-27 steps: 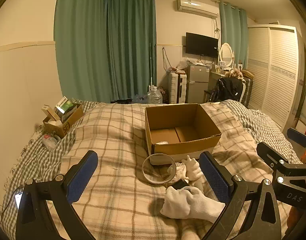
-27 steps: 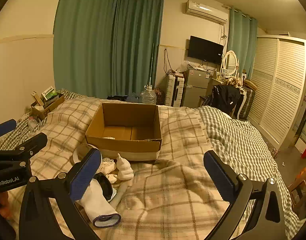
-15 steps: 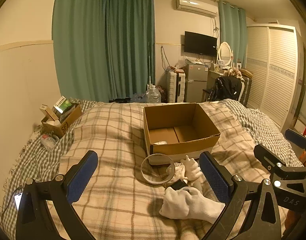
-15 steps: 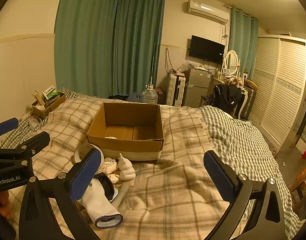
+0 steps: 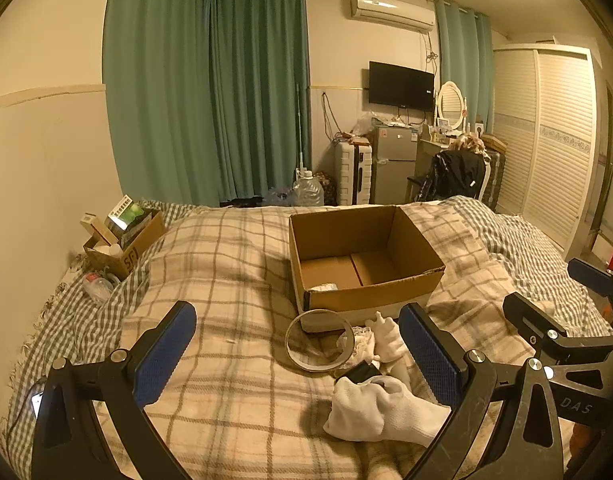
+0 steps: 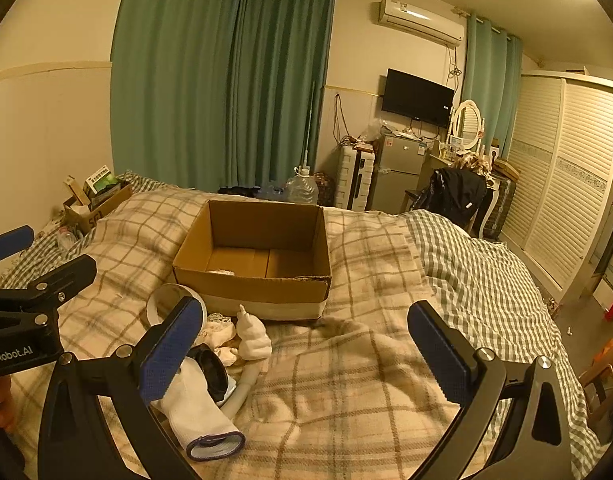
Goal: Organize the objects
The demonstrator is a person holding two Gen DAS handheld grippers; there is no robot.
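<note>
A: Where do we stand?
B: We hold both grippers over the bed (image 5: 234, 280). Our left gripper (image 5: 298, 354) has its fingers spread wide and bare; our right gripper (image 6: 306, 346) is just as released.
A: And the things to sort?
B: The cardboard box (image 6: 254, 256) sits open on the plaid blanket. Just in front of it lie a tape ring (image 5: 319, 339), a white figurine (image 6: 252, 336) and a white sock (image 5: 382, 412), bunched close together, between and beside our fingers.
</note>
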